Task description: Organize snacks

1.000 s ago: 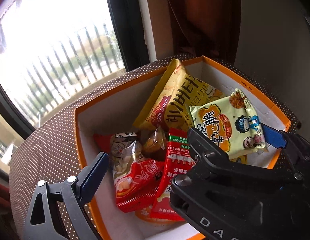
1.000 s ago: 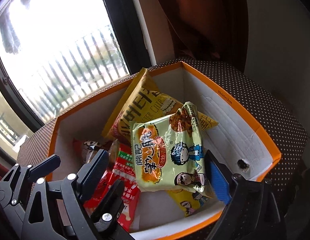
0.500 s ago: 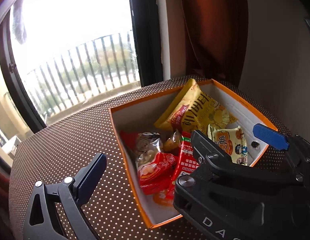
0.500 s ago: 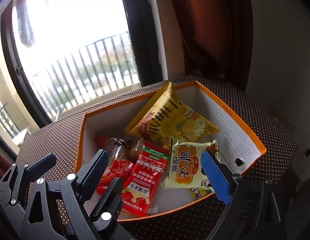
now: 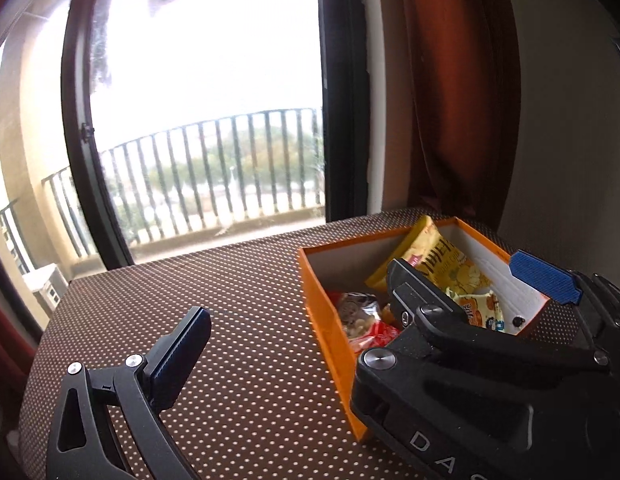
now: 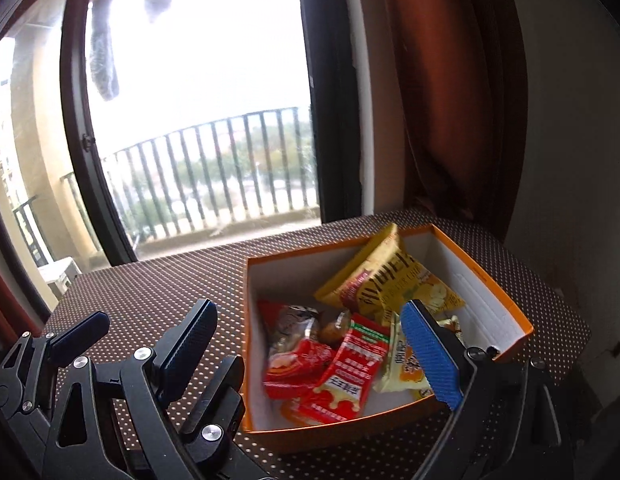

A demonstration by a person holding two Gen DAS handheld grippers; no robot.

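Note:
An orange box [image 6: 486, 276] with white inner walls stands on the dotted brown tabletop [image 6: 157, 292]. It holds a yellow chip bag [image 6: 394, 280], red packets [image 6: 350, 372], a pale yellow noodle packet [image 6: 402, 368] and a silver-red packet [image 6: 293, 324]. My right gripper [image 6: 314, 356] is open and empty, above and in front of the box. In the left wrist view the box [image 5: 326, 320] is at right. My left gripper [image 5: 366, 304] is open and empty, its fingers spanning the box's near side from behind it.
A large window with a dark frame [image 6: 330, 92] and a balcony railing [image 6: 213, 168] lies beyond the table. A rust curtain [image 6: 454, 88] hangs at the back right beside a pale wall [image 6: 570, 120]. The table's left edge [image 5: 41, 344] drops off.
Both grippers have pulled up and back from the box. The pale yellow noodle packet, held in the right gripper a second ago, now lies in the box. The right gripper is empty.

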